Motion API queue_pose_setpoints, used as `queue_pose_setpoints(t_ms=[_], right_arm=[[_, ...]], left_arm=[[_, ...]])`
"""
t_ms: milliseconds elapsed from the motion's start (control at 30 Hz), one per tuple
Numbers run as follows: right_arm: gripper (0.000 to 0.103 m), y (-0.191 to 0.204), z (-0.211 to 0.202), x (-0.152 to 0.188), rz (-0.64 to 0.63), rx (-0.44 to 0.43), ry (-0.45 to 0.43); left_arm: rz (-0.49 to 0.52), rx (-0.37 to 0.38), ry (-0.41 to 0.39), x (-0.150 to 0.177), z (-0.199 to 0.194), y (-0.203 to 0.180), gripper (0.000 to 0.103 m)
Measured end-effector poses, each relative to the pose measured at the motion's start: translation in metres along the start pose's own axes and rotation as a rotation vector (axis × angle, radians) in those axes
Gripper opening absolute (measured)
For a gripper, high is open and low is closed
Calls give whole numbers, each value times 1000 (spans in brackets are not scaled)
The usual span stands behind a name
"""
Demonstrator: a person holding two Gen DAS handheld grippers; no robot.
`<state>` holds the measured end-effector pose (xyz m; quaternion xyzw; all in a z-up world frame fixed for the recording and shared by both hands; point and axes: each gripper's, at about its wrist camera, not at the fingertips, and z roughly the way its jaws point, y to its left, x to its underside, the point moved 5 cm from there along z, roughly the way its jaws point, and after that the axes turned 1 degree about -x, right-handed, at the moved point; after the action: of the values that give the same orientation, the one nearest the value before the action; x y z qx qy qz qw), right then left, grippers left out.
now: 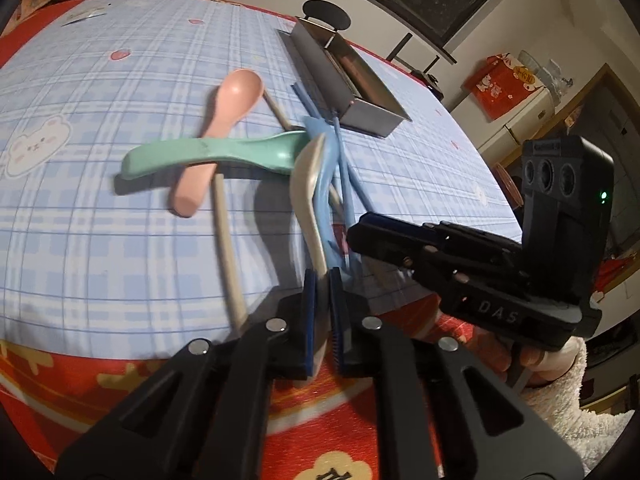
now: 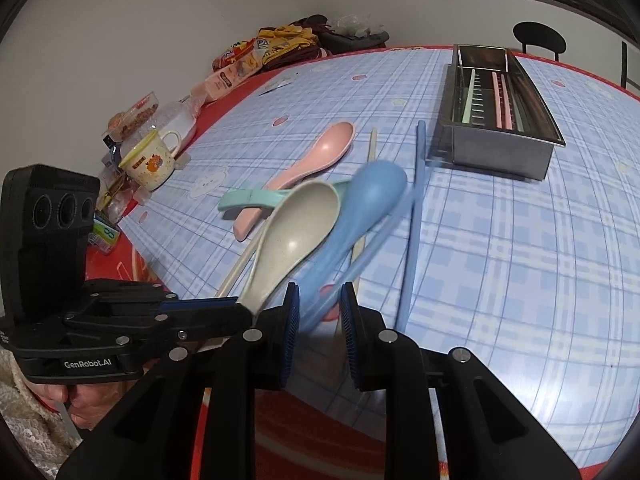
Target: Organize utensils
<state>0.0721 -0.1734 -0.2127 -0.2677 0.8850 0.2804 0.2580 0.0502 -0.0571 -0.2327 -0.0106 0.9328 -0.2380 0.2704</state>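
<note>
Near the table's (image 2: 520,280) front edge, the left gripper (image 1: 322,300) clamps the cream spoon's (image 1: 310,200) handle, its end hidden between the fingers. Beside it, the right gripper (image 2: 319,312) pinches the blurred blue spoon (image 2: 360,208). Blue chopsticks (image 2: 414,220), a green spoon (image 1: 208,154) and pink spoon (image 1: 224,120) crisscross behind; the steel tray (image 2: 500,148) sits far right.

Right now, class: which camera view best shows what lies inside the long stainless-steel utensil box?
Right wrist view: the long stainless-steel utensil box opens toward it, showing chopsticks inside. The left wrist view shows mostly its outer wall.
</note>
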Motion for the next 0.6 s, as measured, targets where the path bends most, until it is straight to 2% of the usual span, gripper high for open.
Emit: queue_pose_setpoints(t_ms=[300,433,600], right_arm=[[22,-1,4,-5,5,50,2],[22,-8,13,-10,32,75,28],[20,-3,17,-13,-18,129,32]], left_arm=[[-4,3,12,4,3,8,12],[0,12,14,3,6,8,12],[8,22,12,1,8,10,13]])
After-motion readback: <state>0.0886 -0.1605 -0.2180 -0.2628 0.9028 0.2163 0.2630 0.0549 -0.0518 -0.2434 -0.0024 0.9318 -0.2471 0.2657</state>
